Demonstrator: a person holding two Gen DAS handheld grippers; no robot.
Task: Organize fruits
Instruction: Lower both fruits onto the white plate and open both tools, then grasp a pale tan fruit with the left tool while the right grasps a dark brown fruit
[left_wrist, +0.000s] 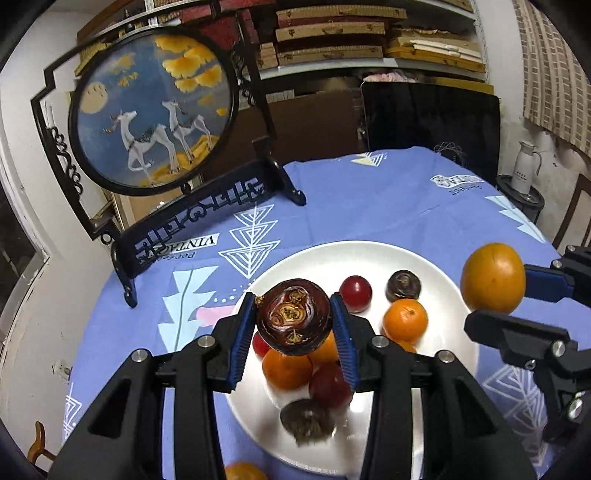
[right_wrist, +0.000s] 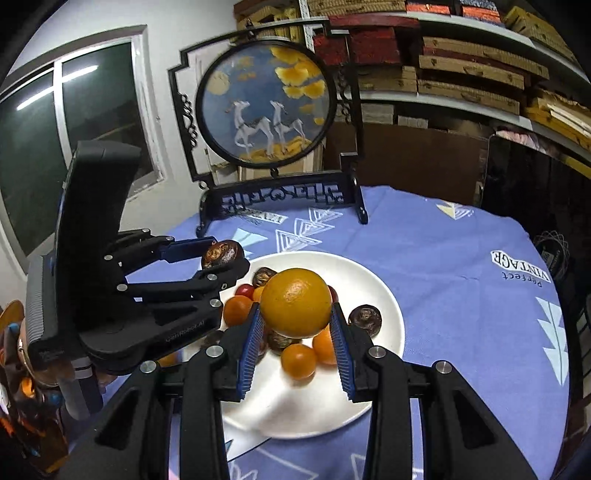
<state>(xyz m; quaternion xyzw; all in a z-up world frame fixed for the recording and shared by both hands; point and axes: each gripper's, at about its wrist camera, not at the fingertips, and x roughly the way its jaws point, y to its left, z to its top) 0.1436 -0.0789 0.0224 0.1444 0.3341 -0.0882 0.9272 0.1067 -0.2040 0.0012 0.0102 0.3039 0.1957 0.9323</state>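
Observation:
My left gripper (left_wrist: 293, 325) is shut on a dark brown mangosteen (left_wrist: 293, 322) and holds it above the white plate (left_wrist: 436, 273). My right gripper (right_wrist: 295, 325) is shut on a large orange (right_wrist: 295, 302), also above the plate (right_wrist: 384, 295). The plate holds small oranges (left_wrist: 405, 319), red grape-like fruits (left_wrist: 355, 292) and dark mangosteens (left_wrist: 403, 285). In the right wrist view the left gripper (right_wrist: 221, 258) holds its mangosteen (right_wrist: 222, 254) at the plate's far-left rim. In the left wrist view the right gripper (left_wrist: 509, 299) holds the orange (left_wrist: 493, 282) over the plate's right rim.
A round table with a blue patterned cloth (right_wrist: 461, 288) carries the plate. A black framed round deer screen (left_wrist: 155, 114) stands at the table's back. One orange (left_wrist: 243, 470) lies by the near edge. Shelves of boxes (left_wrist: 332, 40) fill the wall behind.

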